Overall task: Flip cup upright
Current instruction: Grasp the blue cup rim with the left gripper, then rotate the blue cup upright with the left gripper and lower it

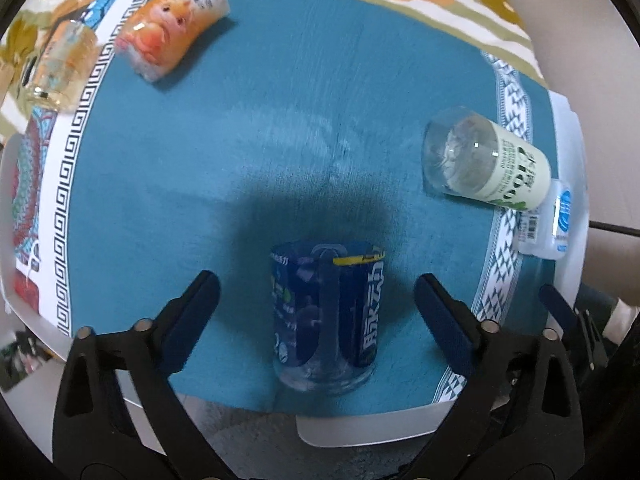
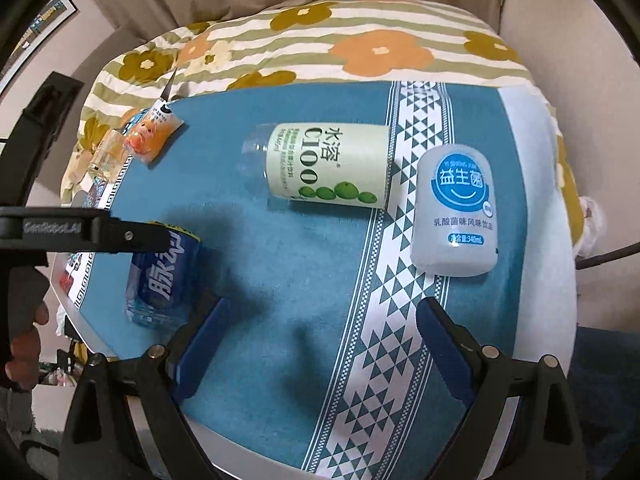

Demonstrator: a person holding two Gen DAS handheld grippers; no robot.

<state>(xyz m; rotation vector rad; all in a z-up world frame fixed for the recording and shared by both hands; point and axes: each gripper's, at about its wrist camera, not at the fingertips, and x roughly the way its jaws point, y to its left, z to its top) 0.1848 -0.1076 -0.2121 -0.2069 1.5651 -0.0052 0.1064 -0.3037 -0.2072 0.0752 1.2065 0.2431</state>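
A dark blue labelled clear cup [image 1: 326,316] stands upright on the teal cloth [image 1: 248,152], its open rim up. My left gripper [image 1: 316,320] is open, one finger on each side of this cup, not touching it. The right wrist view shows the same cup [image 2: 164,276] at the left under the left gripper's arm. My right gripper [image 2: 320,340] is open and empty above the cloth's patterned band. A green-labelled cup [image 2: 328,166] lies on its side. A white and blue cup [image 2: 456,212] stands mouth down.
An orange pig-print cup [image 1: 172,24] lies on its side at the far left, beside a clear yellowish cup [image 1: 60,68]. The cloth covers a small white table [image 1: 360,428]; a floral blanket [image 2: 360,48] lies behind it.
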